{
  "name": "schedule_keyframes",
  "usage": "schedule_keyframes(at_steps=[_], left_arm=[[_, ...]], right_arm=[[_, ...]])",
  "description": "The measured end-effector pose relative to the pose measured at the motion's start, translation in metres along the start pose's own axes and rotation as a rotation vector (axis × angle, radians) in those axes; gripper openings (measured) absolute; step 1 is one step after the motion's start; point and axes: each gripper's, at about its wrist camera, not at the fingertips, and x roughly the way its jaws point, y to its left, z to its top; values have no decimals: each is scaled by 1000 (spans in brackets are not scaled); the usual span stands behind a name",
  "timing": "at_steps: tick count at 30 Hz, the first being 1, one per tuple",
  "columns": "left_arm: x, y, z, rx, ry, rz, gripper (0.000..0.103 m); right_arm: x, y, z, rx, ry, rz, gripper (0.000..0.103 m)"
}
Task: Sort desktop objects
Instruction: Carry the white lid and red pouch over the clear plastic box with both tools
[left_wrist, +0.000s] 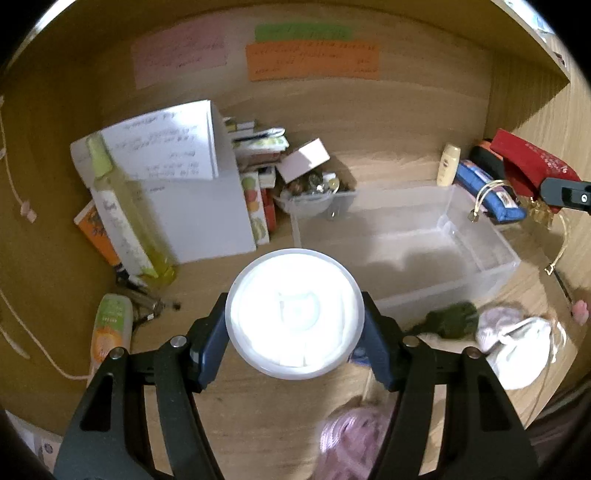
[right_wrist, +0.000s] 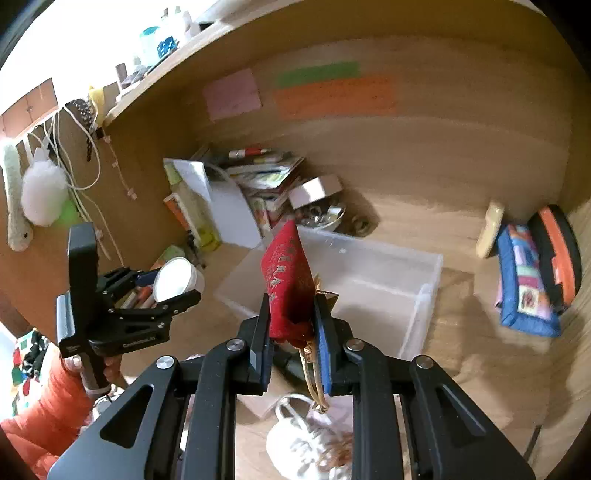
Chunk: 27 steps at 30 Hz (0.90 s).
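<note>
My left gripper (left_wrist: 295, 325) is shut on a round white lidded jar (left_wrist: 294, 314), held above the desk just in front of an empty clear plastic bin (left_wrist: 480, 251). The jar and left gripper also show in the right wrist view (right_wrist: 177, 282). My right gripper (right_wrist: 291, 321) is shut on a red embroidered pouch (right_wrist: 286, 273) with gold cords hanging from it, held over the near edge of the clear bin (right_wrist: 424, 295). The red pouch also shows at the right in the left wrist view (left_wrist: 524, 162).
A white box (left_wrist: 192, 199), a yellow-green bottle (left_wrist: 122, 218), books and a small bin of trinkets (left_wrist: 314, 192) stand at back left. A cream bottle (left_wrist: 448, 164), a blue pouch (right_wrist: 524, 280) and a black-orange case (right_wrist: 557, 254) are at back right. White, green and pink soft items lie near the front.
</note>
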Motion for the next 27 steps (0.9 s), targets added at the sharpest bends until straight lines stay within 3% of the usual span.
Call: schedule_keyframes(at_steps=[14,27], left_arm=[[19,-15,43,13,-34,-34,65],[78,-38,62,41,72,-111,65]], right_arm=[[23,-36,20,36,-17,3,18],[81,-56,11,39,95,2,18]])
